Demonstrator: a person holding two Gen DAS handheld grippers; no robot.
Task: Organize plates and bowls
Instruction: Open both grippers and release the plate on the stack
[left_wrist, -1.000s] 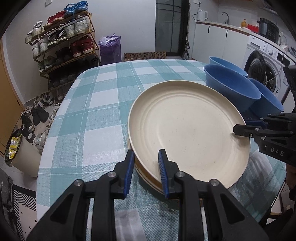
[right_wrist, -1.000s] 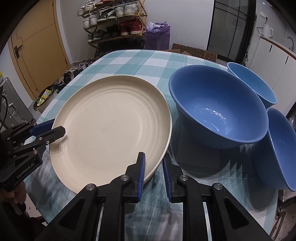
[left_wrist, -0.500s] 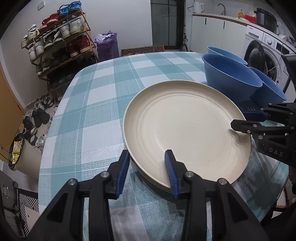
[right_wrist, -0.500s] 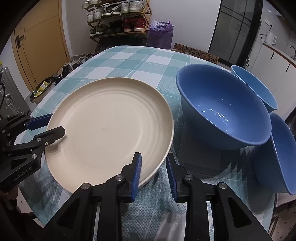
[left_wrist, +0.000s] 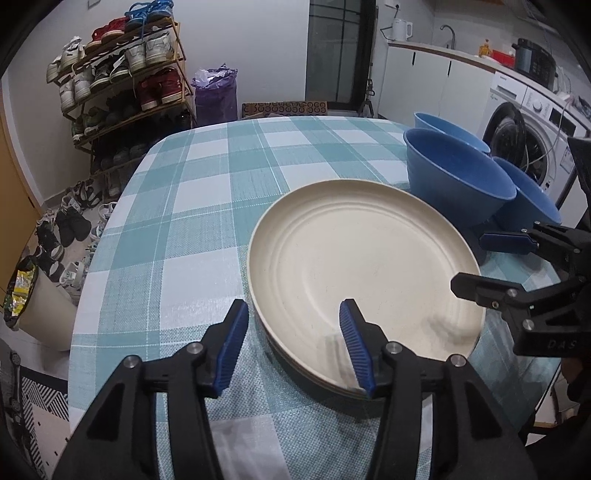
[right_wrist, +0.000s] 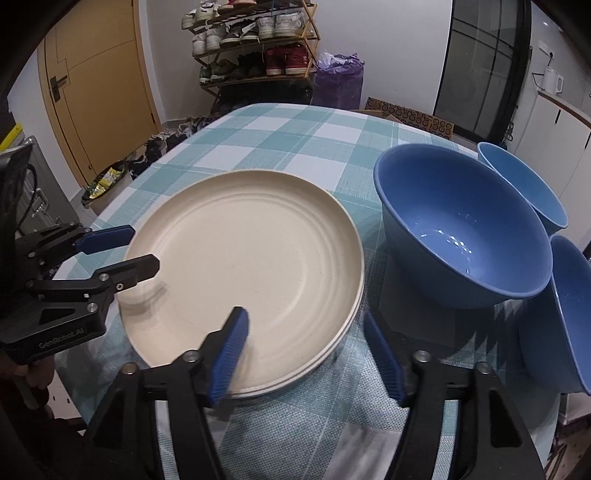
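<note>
A stack of cream plates lies on the checked tablecloth. Three blue bowls stand beside it: a large one, one behind it, and one tilted at the table's edge. My left gripper is open, its jaws straddling the near rim of the stack. My right gripper is open, straddling the opposite rim. Each gripper shows in the other's view: the right gripper, the left gripper. Neither holds anything.
The table has a teal and white checked cloth. A shoe rack, a purple bag and shoes on the floor lie beyond it. A washing machine and white cabinets stand on the bowls' side. An orange door is at the left.
Both grippers have opened wide from nearly shut and drawn back slightly from the plate rim. The plates and bowls have stayed in place.
</note>
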